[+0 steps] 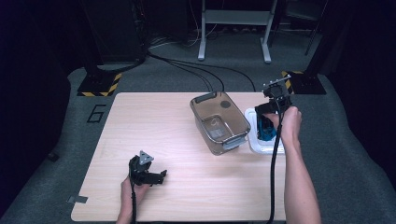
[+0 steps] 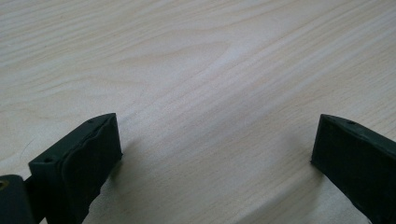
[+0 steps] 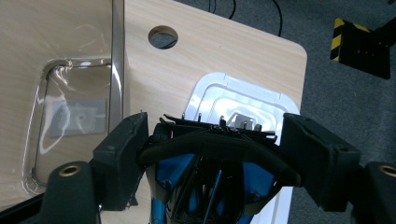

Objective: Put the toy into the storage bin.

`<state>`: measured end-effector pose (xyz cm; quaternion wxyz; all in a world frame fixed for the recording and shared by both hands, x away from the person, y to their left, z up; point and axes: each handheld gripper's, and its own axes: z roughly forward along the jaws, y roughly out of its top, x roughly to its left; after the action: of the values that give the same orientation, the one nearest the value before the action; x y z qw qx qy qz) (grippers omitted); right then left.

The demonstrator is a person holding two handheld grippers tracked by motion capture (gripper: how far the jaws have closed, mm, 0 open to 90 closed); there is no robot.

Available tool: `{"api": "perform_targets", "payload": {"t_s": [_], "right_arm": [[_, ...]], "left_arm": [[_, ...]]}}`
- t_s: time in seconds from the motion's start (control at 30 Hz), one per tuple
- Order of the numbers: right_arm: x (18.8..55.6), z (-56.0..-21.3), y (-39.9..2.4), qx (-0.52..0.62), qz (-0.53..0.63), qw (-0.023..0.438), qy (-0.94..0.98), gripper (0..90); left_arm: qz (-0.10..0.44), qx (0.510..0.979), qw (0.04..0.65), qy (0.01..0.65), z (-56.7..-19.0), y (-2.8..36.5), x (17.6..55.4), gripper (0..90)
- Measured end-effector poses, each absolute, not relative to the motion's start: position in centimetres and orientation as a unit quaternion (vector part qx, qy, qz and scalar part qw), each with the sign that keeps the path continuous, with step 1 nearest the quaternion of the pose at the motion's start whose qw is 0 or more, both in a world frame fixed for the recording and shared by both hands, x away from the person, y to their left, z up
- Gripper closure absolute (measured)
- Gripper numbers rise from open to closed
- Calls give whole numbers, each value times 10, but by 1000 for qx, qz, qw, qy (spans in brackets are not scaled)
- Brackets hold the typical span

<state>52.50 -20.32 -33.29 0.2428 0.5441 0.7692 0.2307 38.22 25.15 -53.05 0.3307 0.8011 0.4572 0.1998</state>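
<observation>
The right gripper [image 1: 268,122], at the right of the high view, has its jaws closed on a black and blue object [image 1: 266,129], held over a white lid [image 1: 254,142] that lies flat near the right edge of the surface [image 1: 187,186]. In the right gripper view the object [image 3: 215,163] shows as a tangle of curved black bars over glossy blue panels, clamped between 2 blocky matte black pads; what kind of thing it is I cannot tell. That view also brings out the lid's [image 3: 224,93] stepped, rounded-rectangle ridges and shiny plastic face, plus a round hole [image 3: 163,37] through the surface at upper left, details too small in the high view.

Just left of the lid stands a clear, smoky plastic container [image 1: 218,122], rectangular with rounded corners and grey handles at both ends; the right gripper view shows its [image 3: 70,93] transparent wall and rim at left.

The left gripper [image 1: 147,173] rests low at lower left of the high view. The left gripper view shows its jaws wide apart with nothing between them, over pale wood-grain laminate [image 2: 196,84].
</observation>
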Motion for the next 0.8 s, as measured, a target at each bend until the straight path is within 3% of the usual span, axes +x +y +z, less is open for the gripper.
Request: {"api": "perform_targets", "payload": {"t_s": [0.8], "right_arm": [[534, -287, -176, 511, 249, 290, 770, 244]], "left_arm": [[200, 801, 331, 457, -531, 251, 382, 13]]}}
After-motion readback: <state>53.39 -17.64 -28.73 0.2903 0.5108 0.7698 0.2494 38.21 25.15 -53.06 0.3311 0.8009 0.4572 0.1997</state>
